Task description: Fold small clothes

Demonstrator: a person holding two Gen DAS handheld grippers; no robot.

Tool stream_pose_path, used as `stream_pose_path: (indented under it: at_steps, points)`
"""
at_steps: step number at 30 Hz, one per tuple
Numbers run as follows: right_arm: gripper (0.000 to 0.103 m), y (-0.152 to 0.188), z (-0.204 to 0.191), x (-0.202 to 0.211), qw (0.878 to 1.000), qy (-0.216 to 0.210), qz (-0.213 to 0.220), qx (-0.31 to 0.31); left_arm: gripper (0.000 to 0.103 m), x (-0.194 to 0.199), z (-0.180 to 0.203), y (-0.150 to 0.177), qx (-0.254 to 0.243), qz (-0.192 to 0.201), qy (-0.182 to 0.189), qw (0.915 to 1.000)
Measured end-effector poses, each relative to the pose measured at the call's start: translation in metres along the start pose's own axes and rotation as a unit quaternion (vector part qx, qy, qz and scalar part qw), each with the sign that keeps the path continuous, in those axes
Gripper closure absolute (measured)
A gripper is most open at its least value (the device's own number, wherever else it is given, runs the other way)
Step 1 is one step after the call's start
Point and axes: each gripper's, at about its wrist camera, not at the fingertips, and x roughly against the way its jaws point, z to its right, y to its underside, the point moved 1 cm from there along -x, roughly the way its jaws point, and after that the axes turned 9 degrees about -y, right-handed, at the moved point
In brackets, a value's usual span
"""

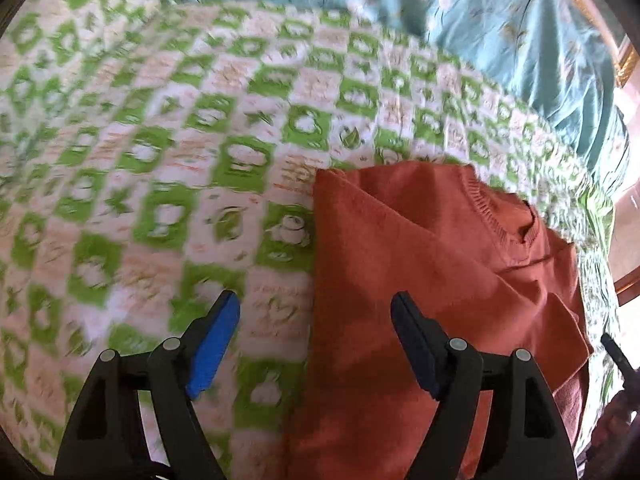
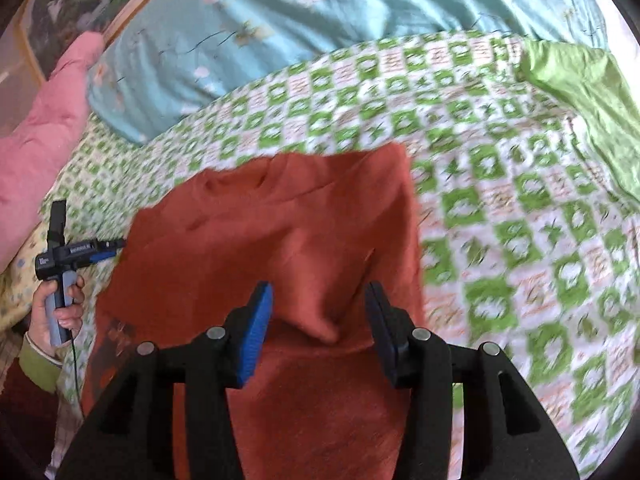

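rust-orange sweater (image 1: 420,264) lies on the bed, on a green-and-white checked bedspread (image 1: 168,168), partly folded: one side is doubled over the body, ribbed neckline (image 1: 496,216) showing near the far end. a teal floral quilt (image 1: 500,20) is bunched beyond it, a pink pillow (image 2: 36,140) off to one side.

left gripper (image 1: 316,336): jaws wide apart, holding nothing. it straddles the sweater's folded edge, one pad (image 1: 214,344) over bedspread, the other over cloth. whether the pads touch the fabric, cannot tell. likely placed to take that edge.

right gripper (image 2: 320,328): jaws parted, nothing clamped. a small raised ridge of sweater (image 2: 324,328) sits between the pads; appears lined up to pinch it, not yet closed.

in the right wrist view a second handheld gripper (image 2: 68,256) shows at the sweater's far side, held by a hand (image 2: 60,312).

both views blurred; the rig seems to be moving.

judgement: mid-fold, next crease not started. risk: pinching only the top layer and dragging the fold open.
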Motion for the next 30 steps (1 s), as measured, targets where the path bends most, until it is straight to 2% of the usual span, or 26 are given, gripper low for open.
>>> stream_pose_path:
  at_steps: [3,5,6,7,9,11,12,13,16,18,20,23,24,26,28,30]
  points:
    - [0.054,-0.013,0.008,-0.017,1.000,0.008,-0.009,0.008,0.026,-0.015,0.011,-0.004,-0.017,-0.006,-0.006,0.9998]
    - [0.054,-0.019,0.008,-0.035,0.999,0.017,-0.025,0.025,0.052,-0.020,0.018,-0.003,-0.037,0.004,-0.023,0.9990]
    - [0.054,-0.021,0.008,-0.045,0.998,0.032,-0.033,0.039,0.080,-0.021,0.021,-0.003,-0.049,0.007,-0.020,0.9986]
    - [0.053,-0.020,0.008,-0.052,0.997,0.048,-0.041,0.047,0.090,-0.020,0.025,-0.001,-0.055,0.009,-0.010,0.9984]
    - [0.053,-0.017,0.012,-0.073,0.993,0.079,-0.073,0.054,0.094,-0.016,0.033,0.002,-0.072,0.025,-0.023,0.9968]
    - [0.058,-0.012,0.013,-0.085,0.992,0.068,-0.091,0.058,0.095,-0.009,0.037,0.005,-0.084,0.049,-0.038,0.9945]
    - [0.097,-0.012,0.008,-0.084,0.991,0.070,-0.091,0.072,0.095,-0.005,0.035,0.005,-0.079,0.057,-0.038,0.9945]
    - [0.098,-0.012,0.006,-0.083,0.991,0.063,-0.094,0.071,0.095,0.000,0.031,0.003,-0.068,0.065,-0.036,0.9949]
    - [0.099,-0.026,0.003,-0.058,0.996,0.049,-0.055,0.058,0.095,0.008,0.015,-0.005,-0.032,0.080,-0.009,0.9962]
    - [0.099,-0.034,0.004,-0.047,0.997,0.056,-0.029,0.054,0.095,-0.002,0.018,-0.006,-0.036,0.071,-0.023,0.9965]
    - [0.099,-0.036,0.009,-0.057,0.995,0.067,-0.047,0.052,0.095,-0.016,0.019,-0.004,-0.044,0.056,-0.041,0.9966]
    - [0.099,-0.025,0.015,-0.080,0.990,0.094,-0.085,0.059,0.093,-0.018,0.017,-0.004,-0.035,0.060,-0.036,0.9969]
    - [0.098,-0.023,0.017,-0.084,0.989,0.101,-0.088,0.058,0.090,-0.017,0.016,-0.004,-0.034,0.057,-0.036,0.9971]
    - [0.091,-0.023,0.020,-0.078,0.990,0.108,-0.079,0.042,0.086,-0.008,0.011,-0.003,-0.032,0.055,-0.043,0.9970]
    - [0.090,-0.027,0.019,-0.060,0.992,0.111,-0.058,0.023,0.081,0.007,0.003,0.002,-0.028,0.057,-0.051,0.9966]
    - [0.090,-0.027,0.013,-0.043,0.995,0.095,-0.039,0.020,0.082,0.024,-0.002,0.013,-0.023,0.063,-0.051,0.9964]
